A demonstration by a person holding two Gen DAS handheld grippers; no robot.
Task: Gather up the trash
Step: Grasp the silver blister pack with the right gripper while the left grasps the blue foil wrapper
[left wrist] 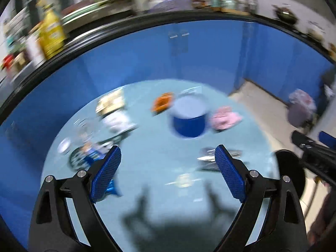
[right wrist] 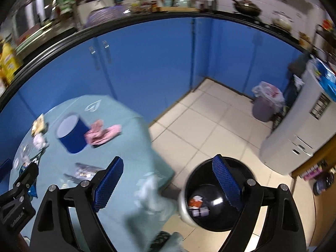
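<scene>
Both claws were wide open and held nothing. The left claw (left wrist: 168, 168) hung over the counter (left wrist: 159, 163), pointing down. The right claw (right wrist: 168, 178) hung above the black bin (right wrist: 212, 220) at lower right; trash (right wrist: 195, 201) lay inside.

Crumpled wrappers (left wrist: 225, 118) litter the table; black bin (right wrist: 218, 195) holds scraps.
</scene>
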